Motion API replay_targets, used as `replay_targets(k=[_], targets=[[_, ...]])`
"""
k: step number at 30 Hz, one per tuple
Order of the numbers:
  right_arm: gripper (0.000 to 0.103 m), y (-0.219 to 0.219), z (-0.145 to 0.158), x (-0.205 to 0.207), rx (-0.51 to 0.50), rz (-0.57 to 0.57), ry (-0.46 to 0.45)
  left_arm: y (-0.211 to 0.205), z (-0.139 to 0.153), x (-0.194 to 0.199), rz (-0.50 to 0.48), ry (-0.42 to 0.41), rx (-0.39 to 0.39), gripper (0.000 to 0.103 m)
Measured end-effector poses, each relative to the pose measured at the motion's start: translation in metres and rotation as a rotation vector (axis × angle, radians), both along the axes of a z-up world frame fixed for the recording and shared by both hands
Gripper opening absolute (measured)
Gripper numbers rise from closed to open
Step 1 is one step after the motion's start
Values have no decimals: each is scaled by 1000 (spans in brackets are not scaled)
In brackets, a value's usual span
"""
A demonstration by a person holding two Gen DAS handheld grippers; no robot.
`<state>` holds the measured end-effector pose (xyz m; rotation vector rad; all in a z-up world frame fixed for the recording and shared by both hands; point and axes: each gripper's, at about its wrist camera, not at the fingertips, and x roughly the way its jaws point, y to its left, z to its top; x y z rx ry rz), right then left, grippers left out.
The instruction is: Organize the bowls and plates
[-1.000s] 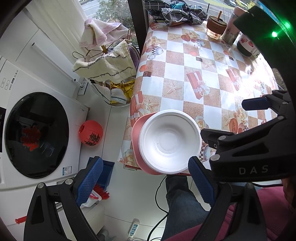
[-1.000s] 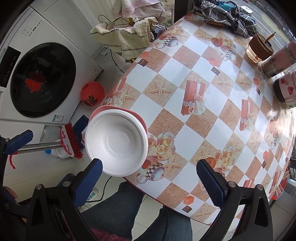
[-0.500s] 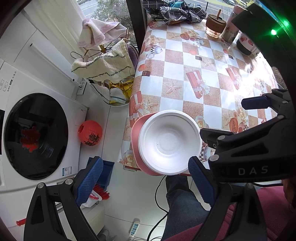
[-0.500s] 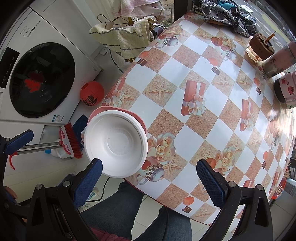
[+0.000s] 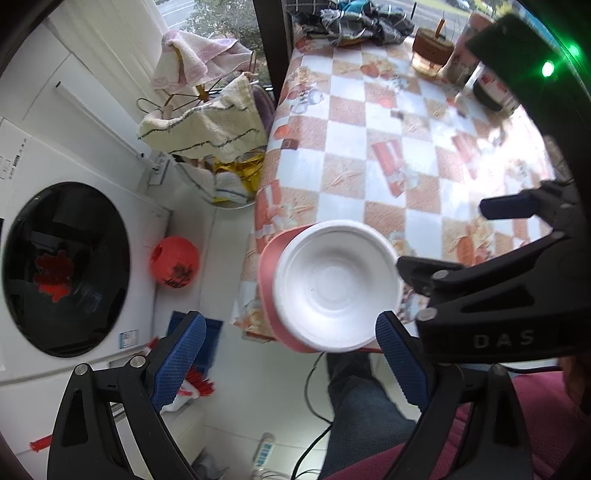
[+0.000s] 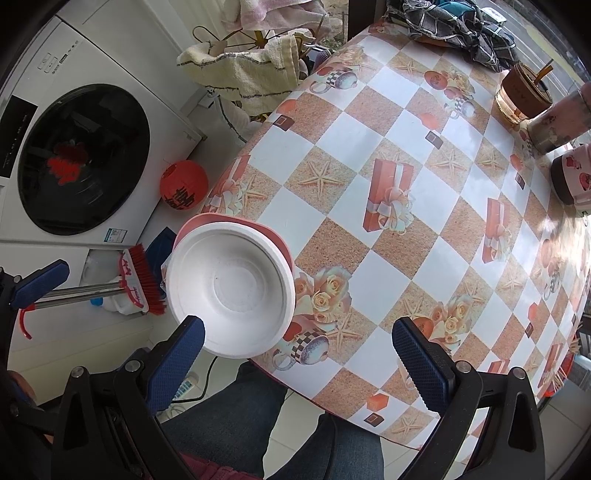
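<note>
A white foam bowl (image 5: 334,286) sits on a red plate (image 5: 266,273) at the near left corner of the checked table (image 5: 388,155); both overhang the edge. In the right wrist view the bowl (image 6: 231,288) hides most of the red plate (image 6: 236,221). My left gripper (image 5: 291,363) is open and empty, hovering just before the bowl. My right gripper (image 6: 299,350) is open and empty, above the table edge to the right of the bowl. The right gripper's body (image 5: 491,295) shows beside the bowl in the left wrist view.
A washing machine (image 6: 74,155), a red lantern (image 6: 183,184), a red brush (image 6: 142,280) and a towel rack (image 5: 207,125) stand left of the table. Cups and jars (image 6: 524,96) and a dark cloth (image 6: 454,26) sit at the far end. The person's legs (image 6: 258,413) are below.
The left gripper view has shifted slightly, with the bowl sitting a little lower right in frame. The right gripper has edged closer to the bowl. Both stay open.
</note>
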<state>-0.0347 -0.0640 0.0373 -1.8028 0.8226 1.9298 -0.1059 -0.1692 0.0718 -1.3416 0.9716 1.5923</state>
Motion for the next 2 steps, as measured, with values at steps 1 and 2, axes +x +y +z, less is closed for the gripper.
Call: replay_targets(k=[1, 2], targets=[[102, 1, 0, 0, -2, -4, 1, 0, 1, -1, -1, -6, 7, 95], [102, 2, -2, 1, -4, -8, -1, 2, 1, -3, -2, -13, 9, 95]])
